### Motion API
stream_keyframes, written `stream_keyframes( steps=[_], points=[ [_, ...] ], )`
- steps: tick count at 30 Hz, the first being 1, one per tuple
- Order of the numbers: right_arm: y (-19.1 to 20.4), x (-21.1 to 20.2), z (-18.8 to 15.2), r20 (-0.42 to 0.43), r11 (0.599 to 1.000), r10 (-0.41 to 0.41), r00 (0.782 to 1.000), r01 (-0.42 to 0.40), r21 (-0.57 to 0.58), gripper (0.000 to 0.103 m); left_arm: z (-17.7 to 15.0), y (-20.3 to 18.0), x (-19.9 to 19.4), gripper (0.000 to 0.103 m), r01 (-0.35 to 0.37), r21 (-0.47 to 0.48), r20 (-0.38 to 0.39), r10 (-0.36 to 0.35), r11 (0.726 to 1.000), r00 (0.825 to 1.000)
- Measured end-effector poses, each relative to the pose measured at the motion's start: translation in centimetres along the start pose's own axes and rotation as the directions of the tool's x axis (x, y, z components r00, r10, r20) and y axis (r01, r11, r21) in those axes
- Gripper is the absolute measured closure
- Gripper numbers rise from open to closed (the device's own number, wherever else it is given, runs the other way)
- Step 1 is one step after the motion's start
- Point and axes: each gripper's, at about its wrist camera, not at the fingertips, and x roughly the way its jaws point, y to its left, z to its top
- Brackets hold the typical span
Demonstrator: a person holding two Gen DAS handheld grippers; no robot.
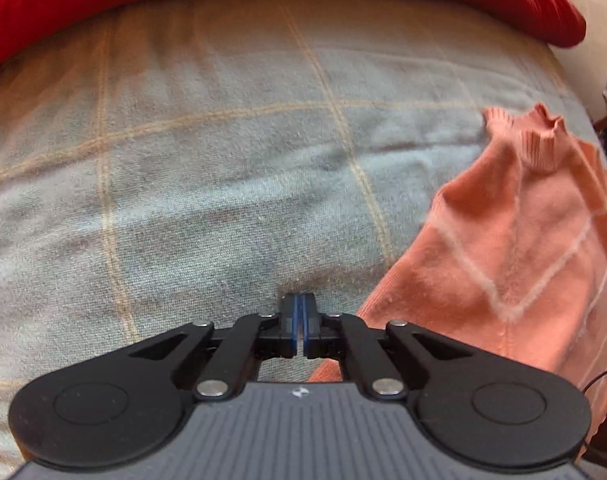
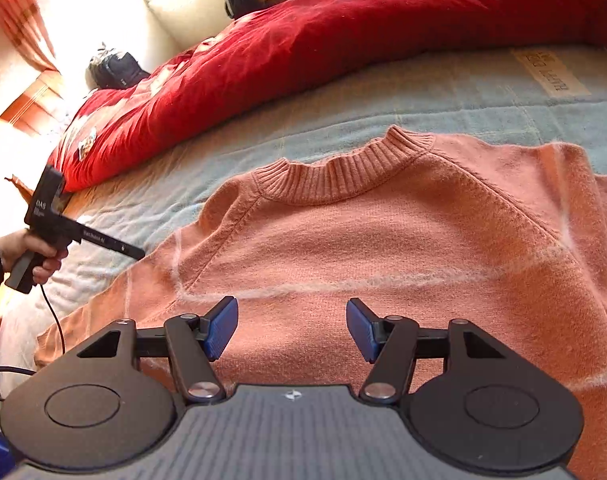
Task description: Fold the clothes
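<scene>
1. Sweater (image 2: 383, 240): salmon-pink knit with ribbed collar and pale fuzzy stripes. Lies flat on the bed, collar toward the red duvet, body spread toward the right-wrist camera; one sleeve runs out to the picture's left edge.
2. Right gripper (image 2: 292, 330): jaws stand apart, blue pads bare, nothing between them; it hangs above the sweater's lower chest.
3. Left gripper (image 1: 299, 330): jaws together on nothing, pads pressed face to face; it hangs over the bedcover just beside the sweater's edge. In the right-wrist view the person's hand (image 2: 35, 254) holds it near the sleeve side.
4. Step in hand, judged: start of the fold, no fabric gripped. To do it well, open the left claw, pinch the sleeve or shoulder edge, take the matching hem point with the right, and lift both evenly so the knit folds without bunching.
5. Bedcover (image 1: 223, 152): pale blue weave with tan checks, under the sweater.
6. Red duvet (image 2: 343, 28): heaped beyond the collar.
7. Containers: none in view.
</scene>
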Motion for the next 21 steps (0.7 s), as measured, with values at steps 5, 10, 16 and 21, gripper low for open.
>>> stream_keyframes(
  steps=[5,10,16,21],
  points=[
    [2.6,0.7,-0.7,-0.062,0.993,0.023,0.998,-0.03,-0.112,0.038,-1.5,-3.4,-2.9,0.078,0.024,0.037,0.058,-0.027,0.999,0.998],
    [6.0,1.8,-2.4,-0.142,0.966,0.052,0.989,-0.086,-0.243,0.038,-3.5,-10.8,-3.5,0.065,0.185,0.147,0.089,-0.2,0.972,0.976],
    [6.7,3.3,-0.5,-0.078,0.944,0.042,0.996,-0.064,-0.323,0.038,-3.3,-14.8,-1.4,0.064,0.215,0.178,0.117,-0.238,0.96,0.964],
    [6.3,6.1,3.9,0.002,0.887,-0.073,0.997,0.065,-0.457,0.038,-2.3,-13.8,0.9,0.064,0.297,0.033,0.12,-0.298,0.954,0.947]
  ],
)
